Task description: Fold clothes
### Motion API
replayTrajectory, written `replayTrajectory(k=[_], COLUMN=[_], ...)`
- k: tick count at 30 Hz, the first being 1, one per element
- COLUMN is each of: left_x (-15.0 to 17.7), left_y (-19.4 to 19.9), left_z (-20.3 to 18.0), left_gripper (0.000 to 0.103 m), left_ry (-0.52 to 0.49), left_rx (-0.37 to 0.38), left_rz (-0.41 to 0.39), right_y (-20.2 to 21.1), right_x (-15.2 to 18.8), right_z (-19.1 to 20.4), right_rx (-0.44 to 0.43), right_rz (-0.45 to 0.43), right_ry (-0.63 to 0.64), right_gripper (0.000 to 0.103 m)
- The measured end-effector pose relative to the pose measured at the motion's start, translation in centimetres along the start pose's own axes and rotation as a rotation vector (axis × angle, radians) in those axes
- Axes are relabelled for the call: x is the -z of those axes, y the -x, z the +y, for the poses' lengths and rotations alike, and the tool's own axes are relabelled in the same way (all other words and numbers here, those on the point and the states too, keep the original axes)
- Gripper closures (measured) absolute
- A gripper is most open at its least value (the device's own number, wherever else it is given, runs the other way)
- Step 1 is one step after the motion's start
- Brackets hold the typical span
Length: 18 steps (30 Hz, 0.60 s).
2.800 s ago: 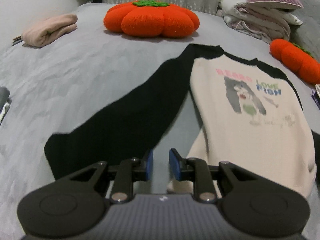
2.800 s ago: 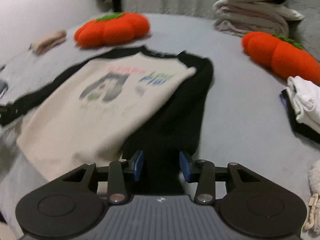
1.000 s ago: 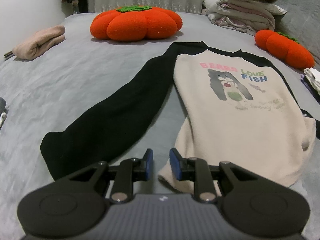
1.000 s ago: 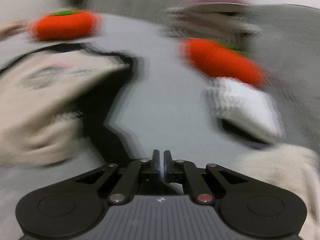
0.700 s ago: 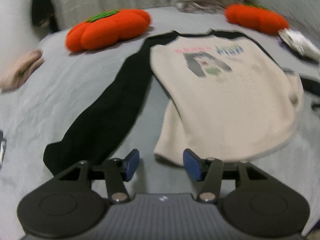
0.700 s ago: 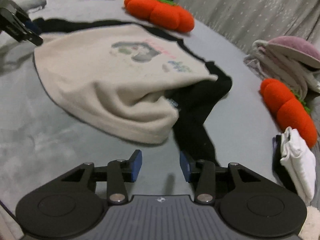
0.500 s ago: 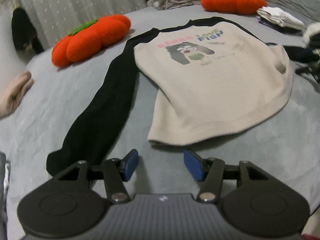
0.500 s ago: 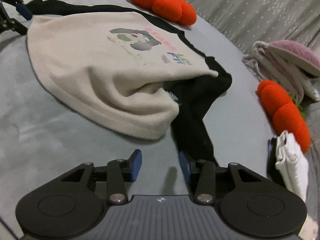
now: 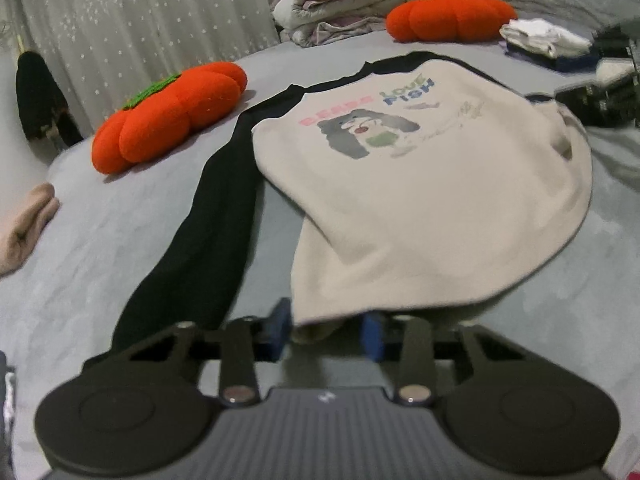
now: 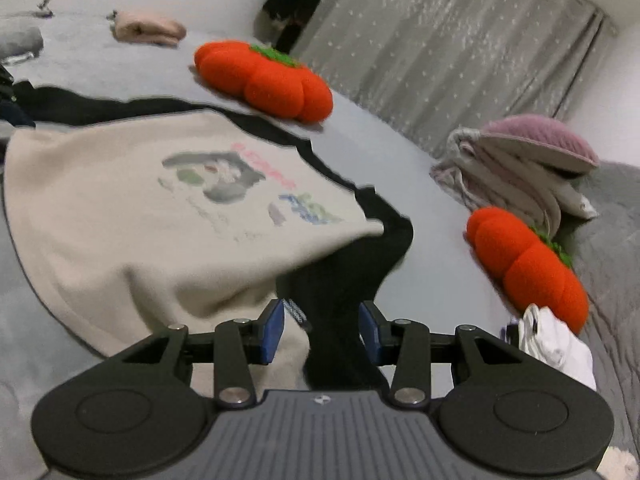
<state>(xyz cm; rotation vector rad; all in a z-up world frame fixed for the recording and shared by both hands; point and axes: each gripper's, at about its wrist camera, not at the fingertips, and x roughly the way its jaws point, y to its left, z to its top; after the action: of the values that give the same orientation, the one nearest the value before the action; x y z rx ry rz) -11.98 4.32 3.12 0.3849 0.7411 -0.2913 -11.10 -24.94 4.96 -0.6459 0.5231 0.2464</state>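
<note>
A cream shirt [image 9: 420, 208] with black sleeves and a bear print lies flat on the grey bed cover [image 9: 100, 248]. In the left wrist view its near hem corner sits between the blue pads of my left gripper [image 9: 326, 332]. The jaws are closing but still stand apart and do not press on the cloth. One black sleeve [image 9: 208, 232] stretches out to the left. In the right wrist view my right gripper [image 10: 322, 332] is open, with the other black sleeve [image 10: 340, 280] between its pads and the shirt [image 10: 120, 208] bunched just to the left.
Two orange pumpkin cushions [image 9: 168, 116] [image 9: 452, 18] lie beyond the shirt. Stacked bedding with a purple pillow [image 10: 520, 160] is at the back, folded white clothes [image 10: 556, 344] to the right, and a folded pink garment [image 10: 148, 28] far off. A dotted curtain [image 10: 440, 40] hangs behind.
Both grippers opened from nearly shut and moved in on the shirt. The hem corner now lies between the left pads and the black sleeve between the right pads. Both views have rolled.
</note>
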Motion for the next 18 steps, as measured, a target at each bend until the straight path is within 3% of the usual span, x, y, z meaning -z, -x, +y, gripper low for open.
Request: replayTrajectory(k=[3, 10, 15, 18], left_x=[-0.4, -1.9, -2.6, -2.5], left_y=[-0.4, 0.6, 0.7, 0.5], left_z=[0.7, 2.5, 5.0, 5.8], left_gripper=[0.088, 0.09, 0.091, 0.091], left_ry=[0.053, 0.222, 0.439, 0.479], left_rx=[-0.02, 0.003, 0.06, 0.06], left_rz=[0.013, -0.03, -0.008, -0.004], right_y=[0.3, 1.9, 0.9, 0.3], right_x=[0.8, 3.3, 3.2, 2.6], right_z=[0.0, 0.8, 4.4, 4.4], right_rx=[-0.011, -0.145, -0.063, -0.035], right_rz=[0.036, 0.119, 0.076, 0.045], right_ry=[0.053, 0.145, 0.317, 0.299], right_gripper=[0.063, 0.062, 0.063, 0.067])
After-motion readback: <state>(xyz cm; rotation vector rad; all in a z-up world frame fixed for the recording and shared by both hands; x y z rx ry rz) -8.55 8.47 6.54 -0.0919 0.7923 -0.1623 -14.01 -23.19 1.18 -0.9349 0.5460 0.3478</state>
